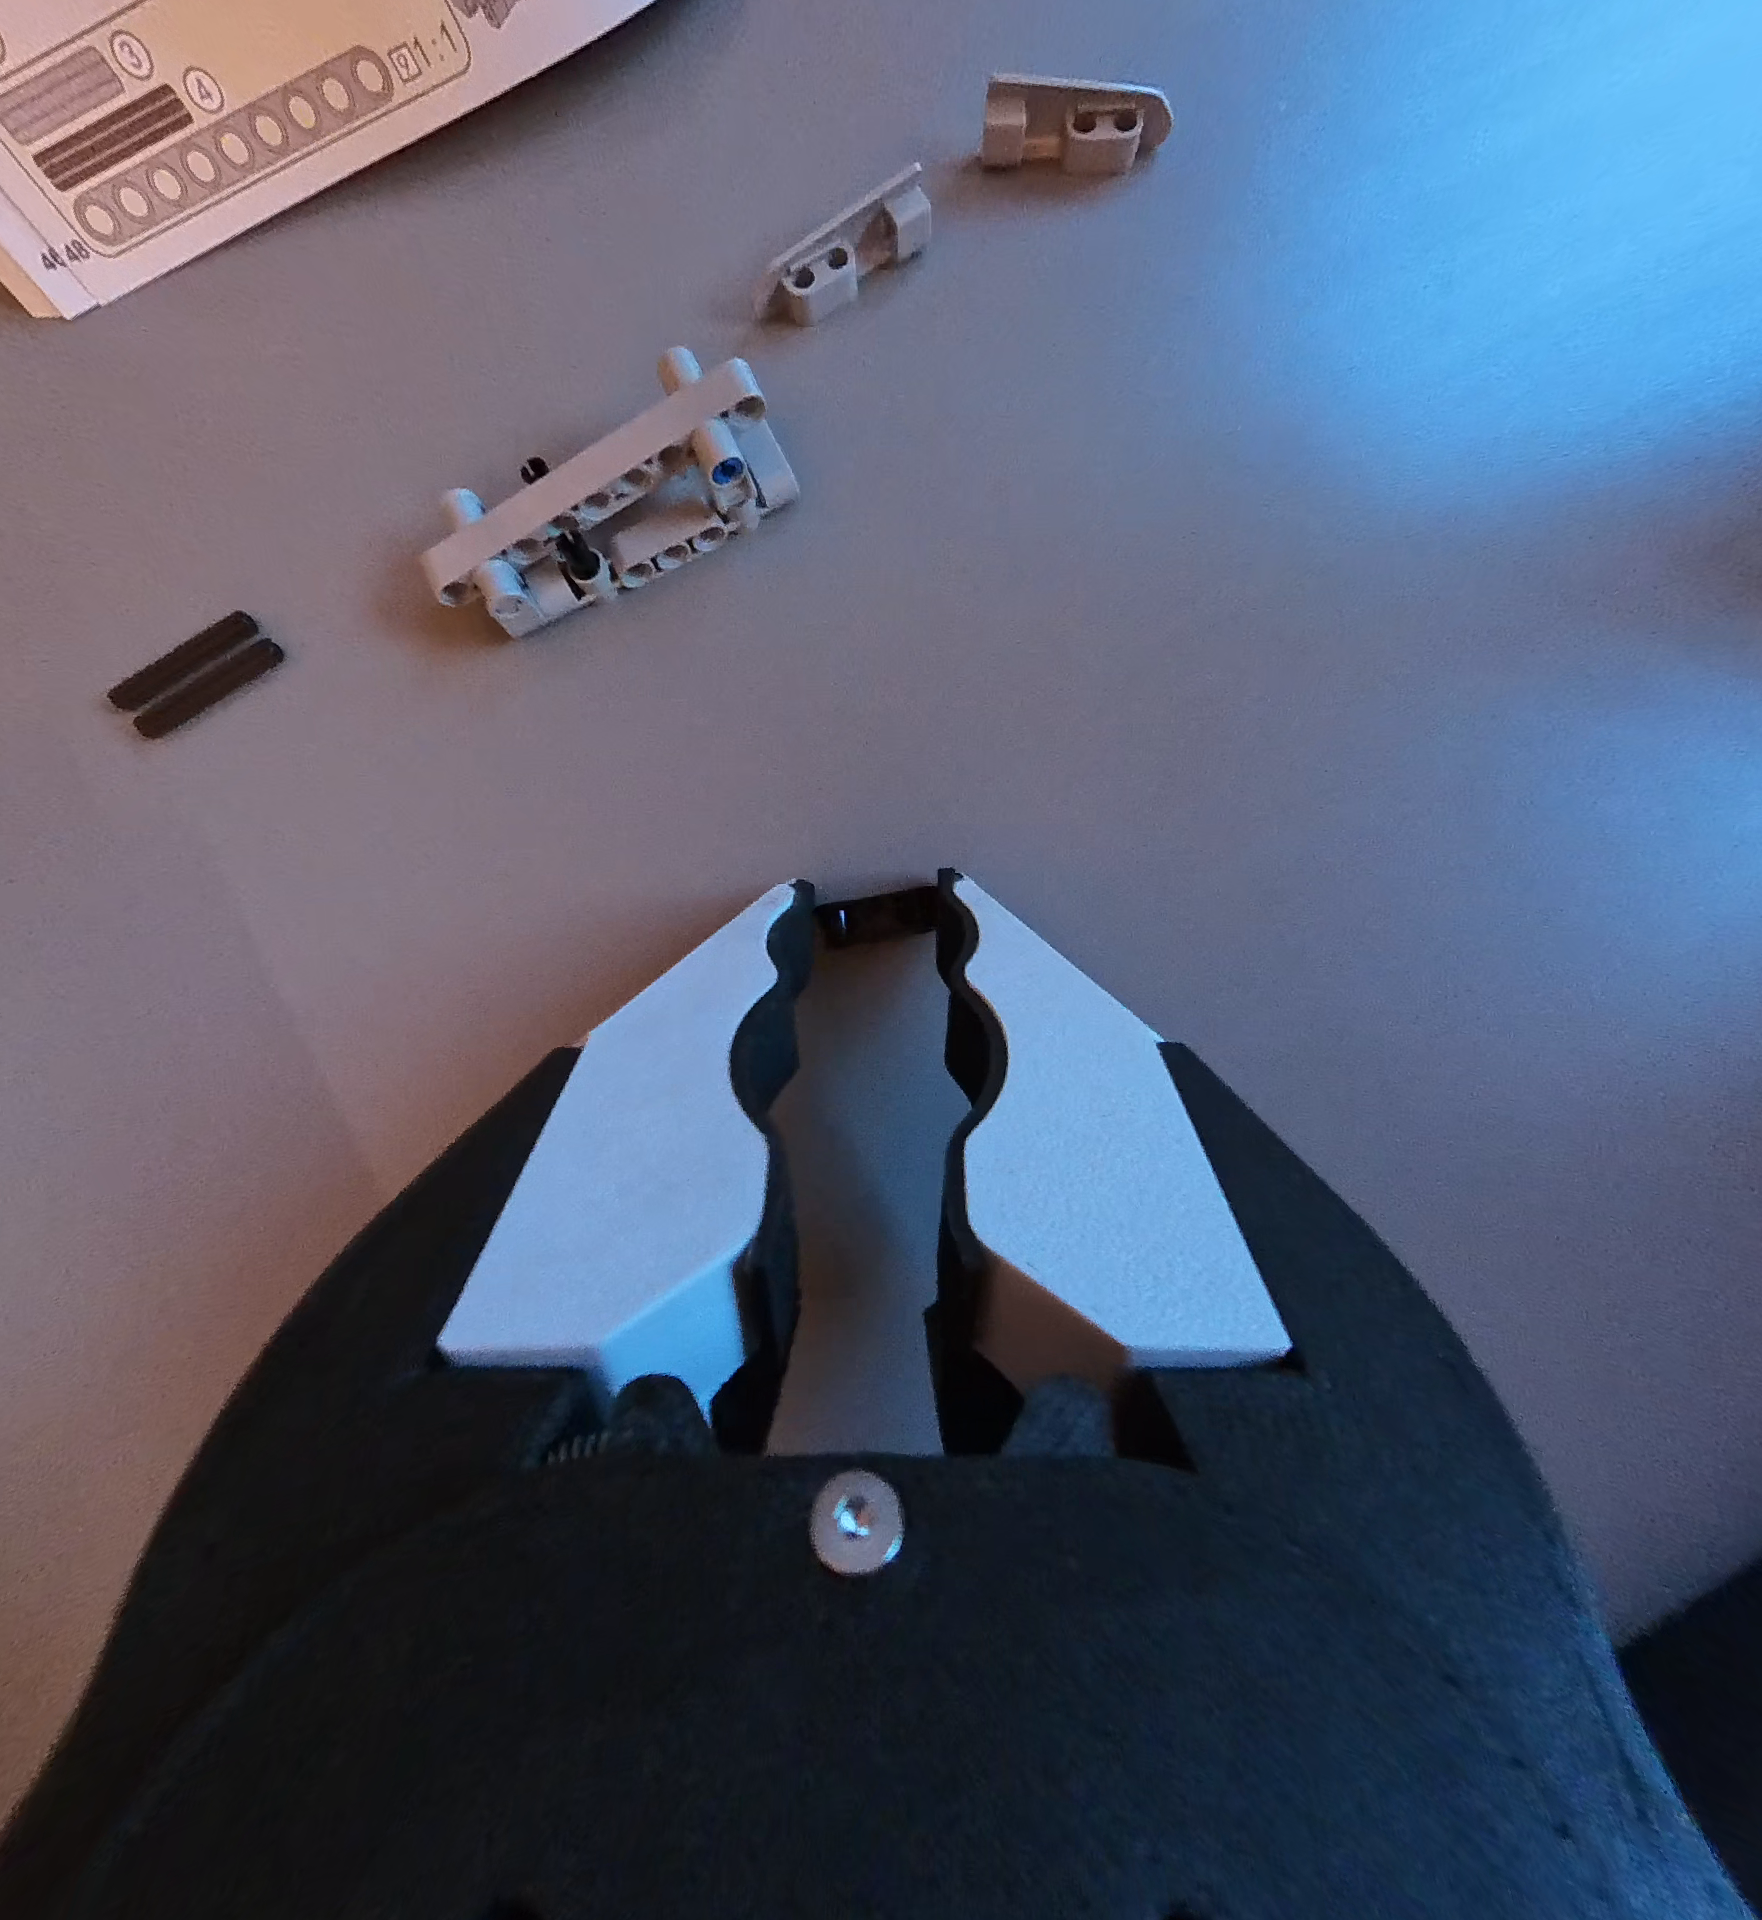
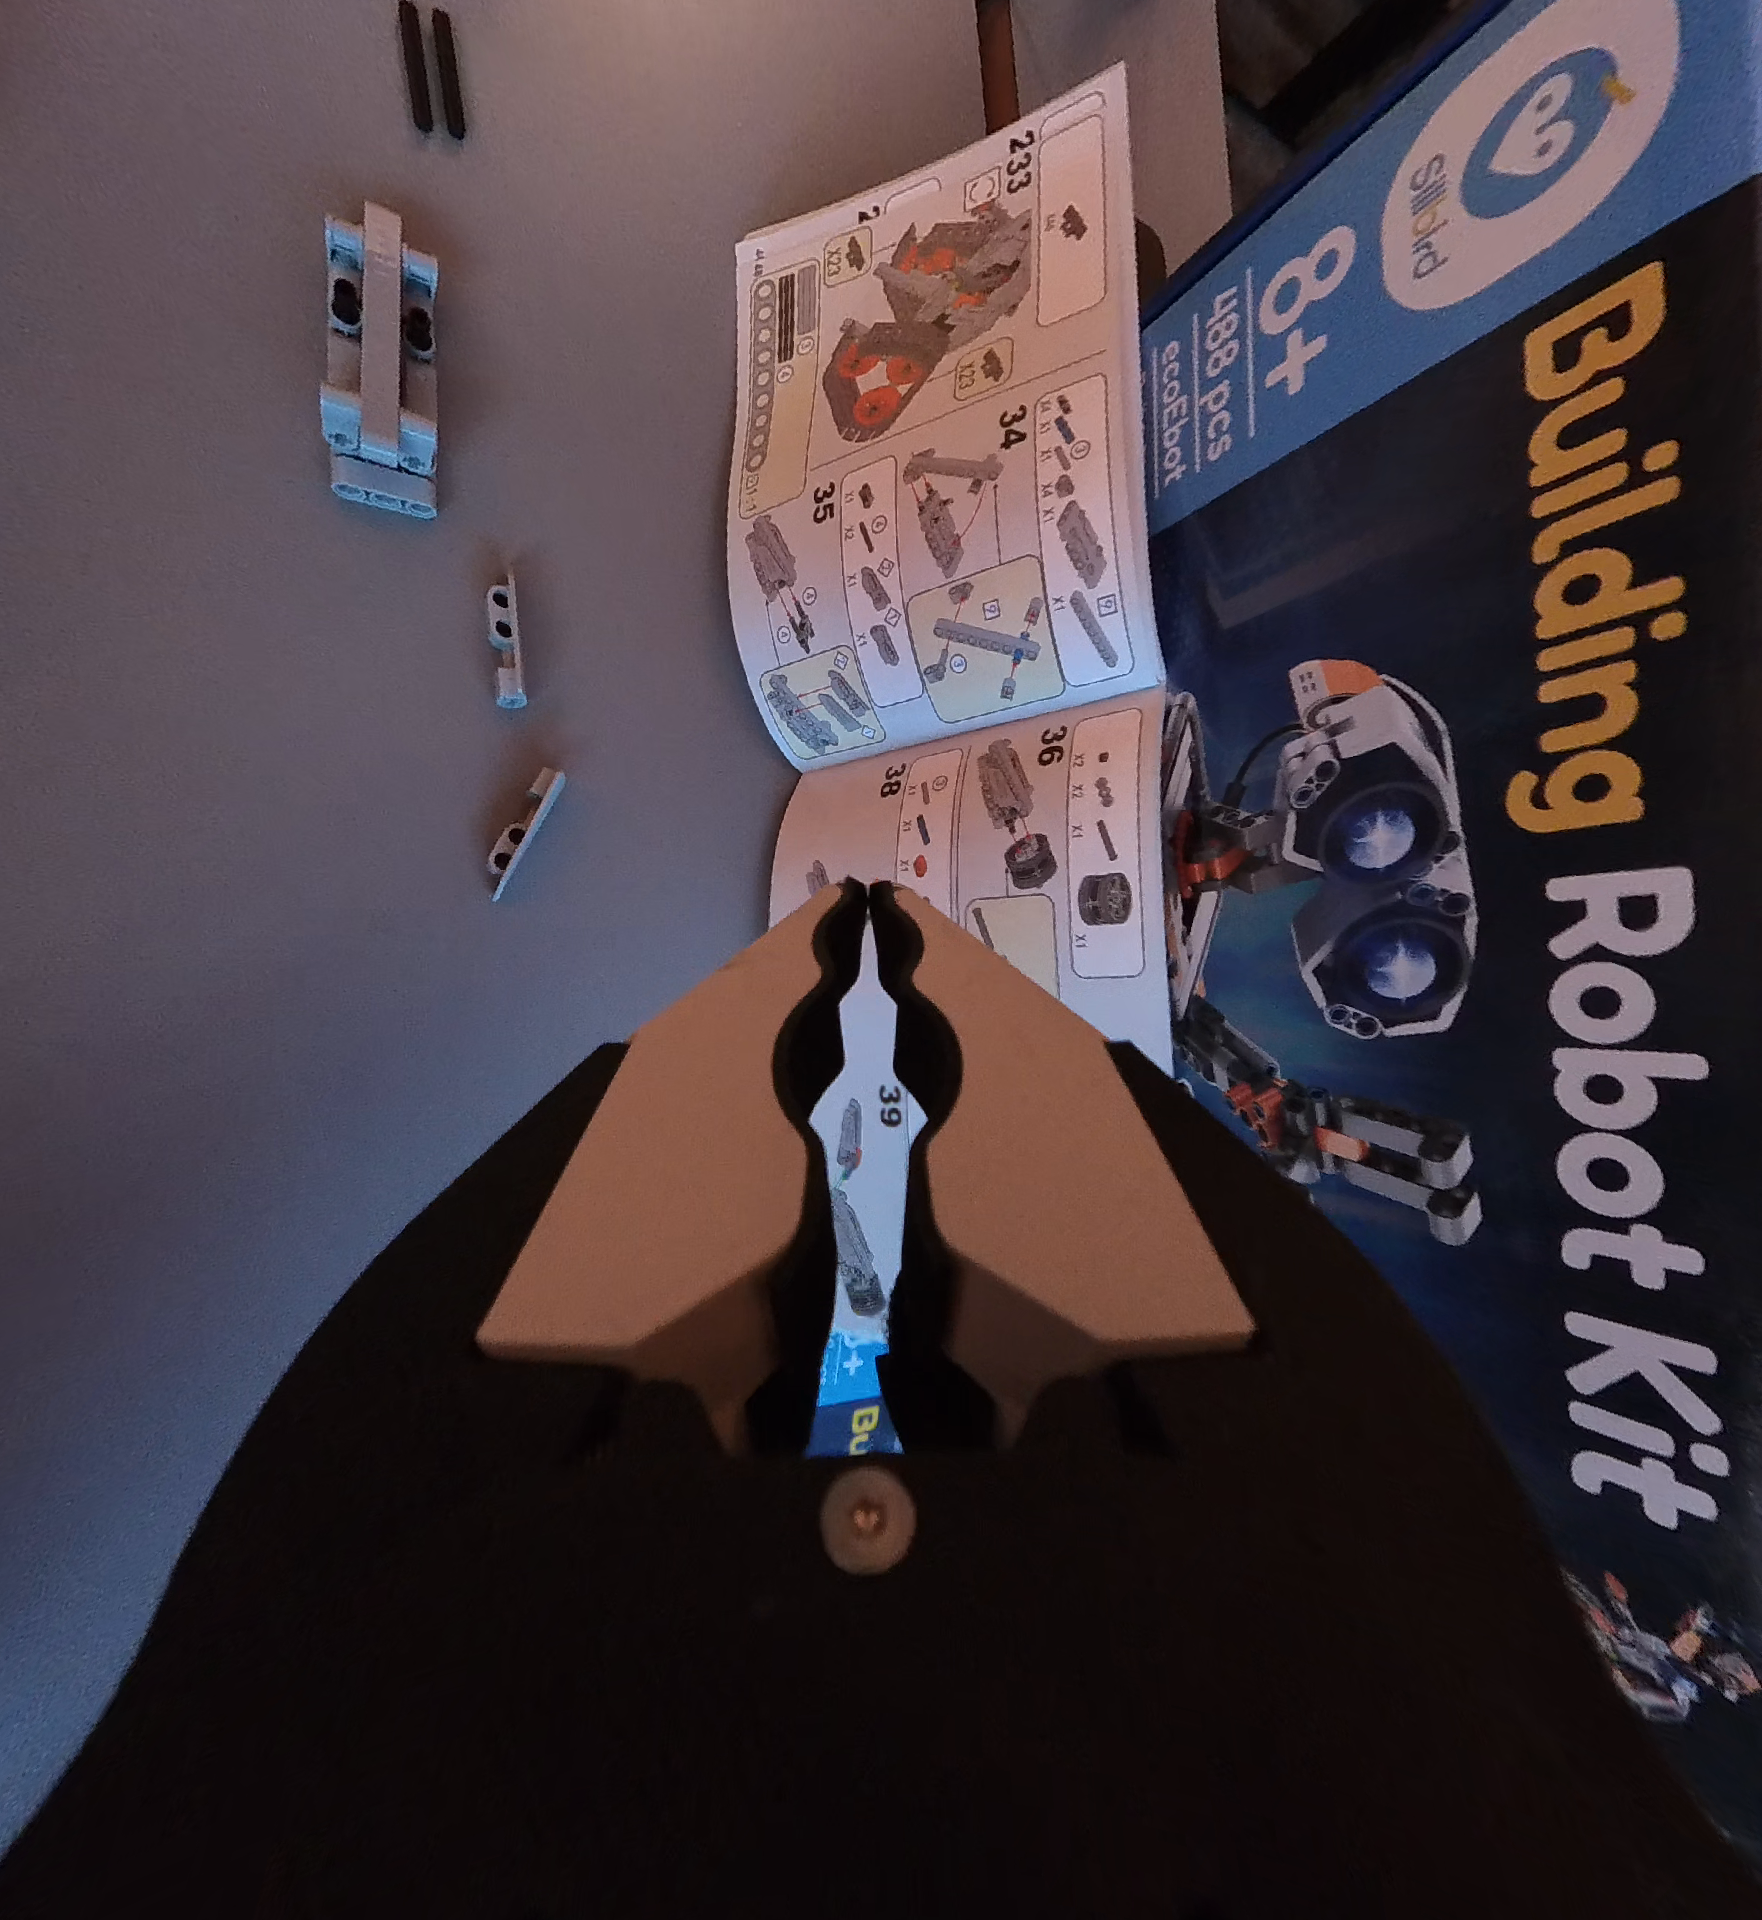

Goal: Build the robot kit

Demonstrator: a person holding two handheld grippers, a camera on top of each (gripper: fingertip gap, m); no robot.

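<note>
Two tools are working over a plain grey table [image 1: 1272, 644] under dim bluish light. Left tool [image 1: 875, 902] is gripping a small black piece [image 1: 872, 920] at its tips, lower centre of frame. Grey beam assembly [image 1: 612, 509], two grey brackets [image 1: 844, 249] and two black axles [image 1: 194, 673] are lying beyond it. Right tool [image 2: 866, 891] is hanging clenched and empty over an open instruction booklet [image 2: 944, 436], beside a blue kit box [image 2: 1479, 831] at right.
</note>
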